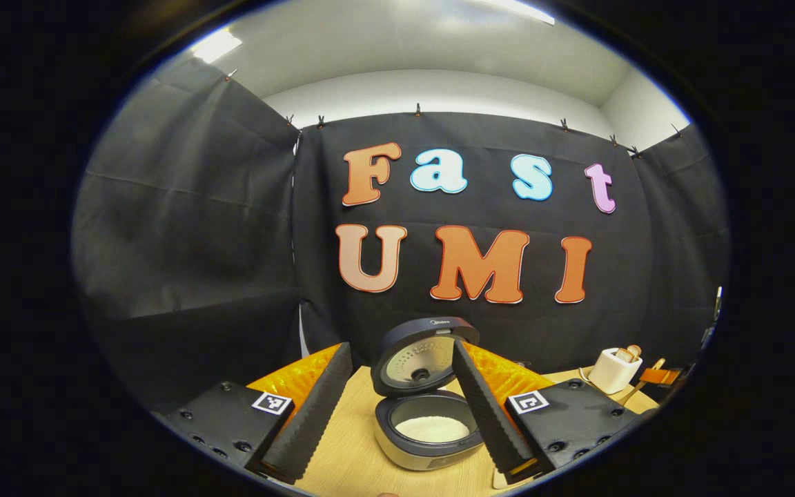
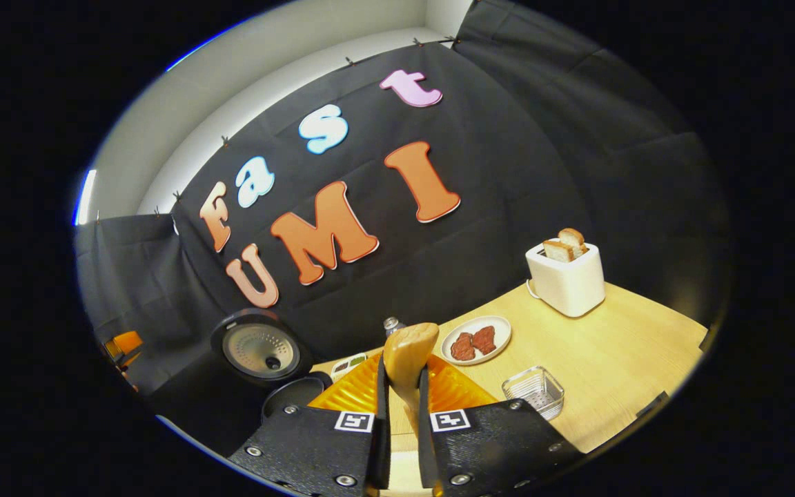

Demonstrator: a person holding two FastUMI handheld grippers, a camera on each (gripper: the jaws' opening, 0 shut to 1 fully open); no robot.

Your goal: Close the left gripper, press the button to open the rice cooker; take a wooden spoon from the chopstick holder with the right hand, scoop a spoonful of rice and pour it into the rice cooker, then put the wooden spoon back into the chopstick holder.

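The right tool [image 2: 403,414] is clenched on the wooden spoon [image 2: 408,359]: both fingers press on its handle from either side, with the handle running up between them. The spoon's long axis lies along the tool's own forward line, bowl end away from the tool and pointing up toward the booth's back wall. I cannot tell whether the bowl carries rice. The whole right gripper view is rolled over, so the worktop [image 2: 618,359] slopes up to the tool's right, which tells of a tilted hand.

Ahead and to the left of the right tool stands the rice cooker [image 2: 263,352], its lid raised and the inner face of the lid turned this way. Ahead and to the right lie a plate of meat pieces [image 2: 475,339], a clear square dish [image 2: 534,391] and, farther off, a white toaster [image 2: 566,279] with bread slices in it.

The left tool [image 1: 397,414] is released, its fingers spread wide and gripping nothing. It is held level, facing the rice cooker [image 1: 428,421], which sits straight ahead between the fingers, lid open and upright, white rice [image 1: 432,429] in the pot. Far to this tool's right stands the toaster [image 1: 615,369].
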